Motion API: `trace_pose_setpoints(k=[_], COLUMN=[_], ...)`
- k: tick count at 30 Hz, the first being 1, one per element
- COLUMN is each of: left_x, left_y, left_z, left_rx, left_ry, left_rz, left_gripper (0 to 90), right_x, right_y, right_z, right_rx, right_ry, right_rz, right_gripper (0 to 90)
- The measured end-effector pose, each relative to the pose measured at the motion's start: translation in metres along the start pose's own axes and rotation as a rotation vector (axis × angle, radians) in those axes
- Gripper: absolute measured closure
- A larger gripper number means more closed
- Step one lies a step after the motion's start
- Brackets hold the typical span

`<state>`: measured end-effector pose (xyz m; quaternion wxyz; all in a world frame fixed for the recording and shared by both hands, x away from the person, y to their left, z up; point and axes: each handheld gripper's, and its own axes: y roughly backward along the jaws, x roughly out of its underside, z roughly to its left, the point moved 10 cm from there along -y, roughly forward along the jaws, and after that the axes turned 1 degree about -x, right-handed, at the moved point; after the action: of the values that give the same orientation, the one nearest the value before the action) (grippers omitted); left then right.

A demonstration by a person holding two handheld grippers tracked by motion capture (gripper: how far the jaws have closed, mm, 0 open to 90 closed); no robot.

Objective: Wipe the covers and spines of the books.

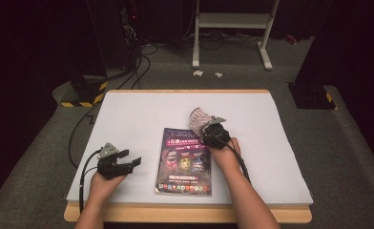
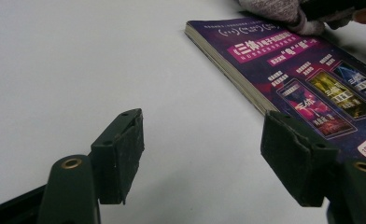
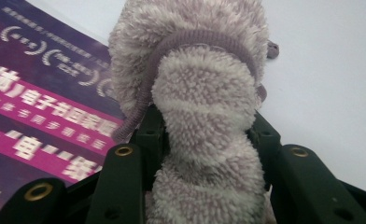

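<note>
step: wipe book cover | right gripper point(image 1: 205, 125) clamps fluffy sock point(image 3: 204, 93) at the far edge of the book point(image 1: 184, 161) | left gripper point(image 1: 128, 161) open, empty, on worktop point(image 1: 128, 114) | advice: press flat, sweep slowly.

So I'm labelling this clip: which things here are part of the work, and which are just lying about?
In the work:
- fluffy sock, clamped in the right gripper
- purple book, flat on the white table cover
- left gripper, open beside the book

Lying about:
- white frame on the floor
- paper scraps
- floor cables
</note>
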<state>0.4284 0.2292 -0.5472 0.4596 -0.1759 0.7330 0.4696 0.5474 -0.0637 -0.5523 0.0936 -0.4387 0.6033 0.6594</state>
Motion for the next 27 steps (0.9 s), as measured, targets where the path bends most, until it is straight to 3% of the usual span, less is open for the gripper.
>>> trace_pose_setpoints(k=[5, 11, 15, 16, 19, 20, 22, 23, 26, 27], left_x=[0.001, 0.000, 0.000, 0.000, 0.000, 0.000, 0.000, 0.000, 0.001, 0.001], left_y=[-0.001, 0.000, -0.001, -0.001, 0.000, 0.000, 0.000, 0.000, 0.001, 0.001], left_z=[-0.001, -0.001, -0.002, -0.002, -0.001, -0.001, -0.001, -0.001, -0.001, -0.001], left_rx=[0.000, 0.002, 0.009, 0.009, 0.010, 0.013, 0.014, 0.014, 0.016, 0.016], left_ry=[-0.006, 0.001, -0.002, -0.002, 0.000, 0.003, 0.002, 0.002, 0.002, 0.002], left_rz=[0.008, 0.000, 0.002, 0.002, -0.001, -0.001, -0.001, -0.001, 0.002, 0.002], left_gripper=[30.5, 30.5, 30.5, 30.5, 30.5, 30.5, 30.6, 30.5, 30.5, 30.5], right_x=[0.002, -0.003, -0.016, -0.016, -0.026, -0.032, -0.037, -0.037, -0.048, -0.048], right_y=[0.001, -0.001, -0.009, -0.009, -0.016, -0.020, -0.024, -0.024, -0.030, -0.030], right_z=[-0.006, 0.005, 0.036, 0.036, 0.056, 0.070, 0.083, 0.083, 0.108, 0.108], right_rx=[0.001, -0.015, -0.053, -0.053, -0.072, -0.090, -0.102, -0.102, -0.138, -0.138], right_ry=[-0.009, -0.007, 0.046, 0.046, 0.078, 0.084, 0.102, 0.102, 0.123, 0.123], right_rz=[0.002, -0.004, 0.003, 0.003, 0.003, -0.005, -0.007, -0.007, -0.013, -0.013], right_gripper=[59.0, 59.3, 59.3, 59.3, 59.3, 59.3, 59.3, 59.3, 59.3, 59.3])
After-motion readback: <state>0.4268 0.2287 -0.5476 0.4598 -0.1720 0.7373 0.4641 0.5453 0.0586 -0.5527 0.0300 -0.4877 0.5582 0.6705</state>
